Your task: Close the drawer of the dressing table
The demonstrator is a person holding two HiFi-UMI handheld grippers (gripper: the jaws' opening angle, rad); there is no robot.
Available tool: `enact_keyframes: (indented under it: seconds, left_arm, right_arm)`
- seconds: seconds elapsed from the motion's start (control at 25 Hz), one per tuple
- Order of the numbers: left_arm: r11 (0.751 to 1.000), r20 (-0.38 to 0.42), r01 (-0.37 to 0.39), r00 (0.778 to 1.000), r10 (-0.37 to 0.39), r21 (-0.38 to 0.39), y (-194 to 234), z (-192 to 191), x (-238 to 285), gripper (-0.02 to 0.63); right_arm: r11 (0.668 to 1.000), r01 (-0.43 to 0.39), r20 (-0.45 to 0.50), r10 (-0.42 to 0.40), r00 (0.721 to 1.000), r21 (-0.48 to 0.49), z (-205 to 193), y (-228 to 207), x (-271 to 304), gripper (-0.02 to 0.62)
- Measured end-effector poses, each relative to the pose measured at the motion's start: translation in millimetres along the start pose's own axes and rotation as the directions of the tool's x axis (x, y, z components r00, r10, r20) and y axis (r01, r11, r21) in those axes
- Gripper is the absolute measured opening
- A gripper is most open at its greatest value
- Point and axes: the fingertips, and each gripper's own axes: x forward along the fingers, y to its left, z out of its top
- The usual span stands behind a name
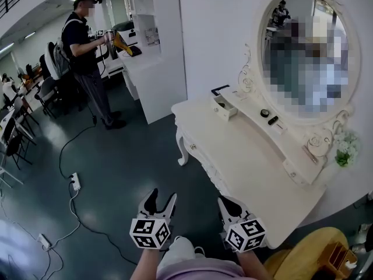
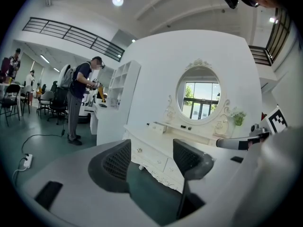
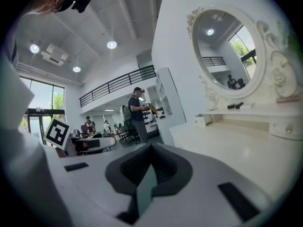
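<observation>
Covering dressing table (image 1: 250, 168) edge, right claw (image 1: 224, 202)

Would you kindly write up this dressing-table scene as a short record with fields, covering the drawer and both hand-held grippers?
Furniture: white ornate dressing table with oval mirror
Drawer: small white drawer at the raised shelf's left end in the head view, pulled open
Left: left hand-held gripper, jaws apart, nothing between them, over the floor short of the table
Right: right hand-held gripper, jaws together, empty, close to the table's front edge
Task status: drawer not yet closed
Background: standing person beside white shelving
</observation>
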Motion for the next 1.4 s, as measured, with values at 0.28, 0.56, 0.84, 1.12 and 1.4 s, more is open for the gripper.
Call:
enact_keyframes:
  seconds: [0.28, 0.56, 0.84, 1.12, 1.4]
  left_arm:
    - [1.0, -0.011, 0.005, 1.0, -0.005, -0.015, 11.9, -0.6, 23.9, 0.321]
    - [0.998, -0.025, 0.058, 0.998, -0.058, -0.019, 30.7, 7.2, 83.5, 0.364]
    - [0.991, -0.034, 0.131, 0.991, -0.131, -0.003, 57.1, 35.4, 171.0, 0.376]
    - [0.978, -0.051, 0.209, 0.977, -0.208, 0.01, 78.0, 70.6, 261.0, 0.376]
    - [0.961, -0.078, 0.277, 0.958, -0.276, 0.01, 92.3, 85.3, 332.0, 0.374]
  right_arm:
    - [1.0, 0.013, -0.011, -0.013, 1.0, 0.016, -1.2, -12.0, 18.0, 0.003]
    - [0.998, 0.057, -0.015, -0.056, 0.998, 0.014, 10.2, -38.0, 60.2, 0.003]
    - [0.991, 0.132, 0.006, -0.133, 0.991, 0.024, 40.0, -79.2, 127.8, 0.003]
    - [0.975, 0.219, 0.024, -0.221, 0.975, 0.043, 74.9, -117.4, 188.8, 0.003]
    - [0.953, 0.297, 0.022, -0.299, 0.954, 0.063, 91.1, -147.5, 233.3, 0.003]
